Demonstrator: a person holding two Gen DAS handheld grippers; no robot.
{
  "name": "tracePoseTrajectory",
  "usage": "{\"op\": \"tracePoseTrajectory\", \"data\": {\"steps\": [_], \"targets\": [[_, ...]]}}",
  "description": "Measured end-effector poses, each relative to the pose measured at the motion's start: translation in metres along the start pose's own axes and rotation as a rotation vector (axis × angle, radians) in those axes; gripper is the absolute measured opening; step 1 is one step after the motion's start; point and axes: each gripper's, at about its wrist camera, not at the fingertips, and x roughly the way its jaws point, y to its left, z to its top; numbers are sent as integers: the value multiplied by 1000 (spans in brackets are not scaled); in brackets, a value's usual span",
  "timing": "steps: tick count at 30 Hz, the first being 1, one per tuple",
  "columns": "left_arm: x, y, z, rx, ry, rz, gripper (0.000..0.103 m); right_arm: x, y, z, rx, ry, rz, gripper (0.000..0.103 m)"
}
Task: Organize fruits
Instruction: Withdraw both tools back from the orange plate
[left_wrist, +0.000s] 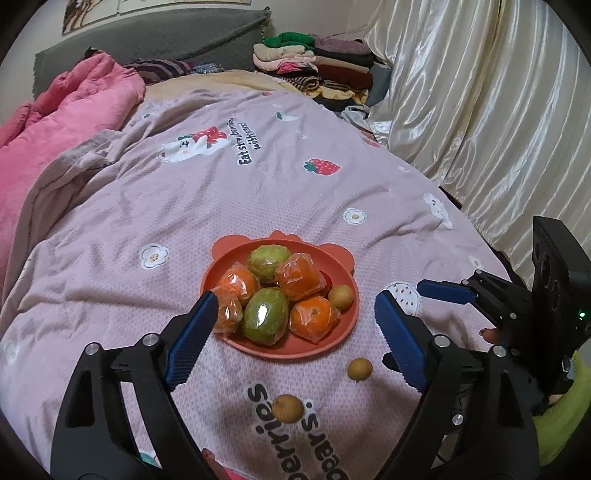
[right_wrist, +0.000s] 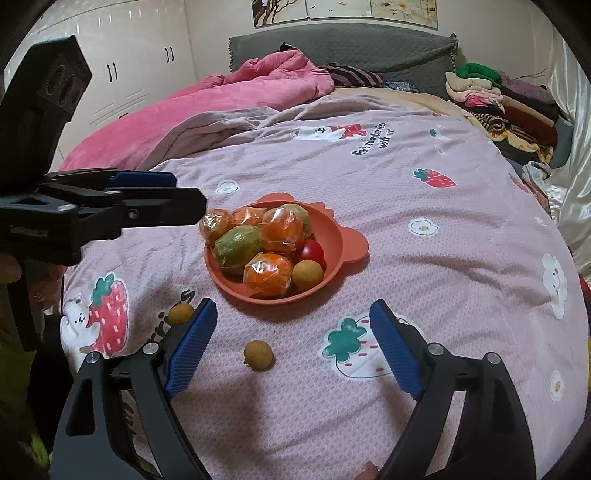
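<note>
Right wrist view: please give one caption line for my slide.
Open right tool above a loose small fruit, near the orange bowl.

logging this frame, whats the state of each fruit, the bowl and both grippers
left gripper: open, empty
right gripper: open, empty
orange bowl: upright on the bedspread, full
wrapped oranges: in the bowl
wrapped green fruits: in the bowl
cherry tomato: in the bowl
longan in bowl: at the rim
near longan: loose on the bedspread
far longan: loose on the bedspread
</note>
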Motion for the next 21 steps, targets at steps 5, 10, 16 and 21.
{"op": "tracePoseTrajectory", "data": {"steps": [5, 10, 16, 21], "targets": [[-6, -1, -5, 0, -7, 12, 85, -5, 4, -2, -5, 0, -8, 87], [-12, 0, -9, -6, -15, 32, 87, -7, 6, -3, -7, 0, -8, 88], [-19, 1, -17, -11, -21, 51, 88, -9, 11, -9, -13, 11, -9, 88], [-22, 2, -25, -21, -24, 64, 91, -8, 13, -15, -15, 25, -4, 88]]}}
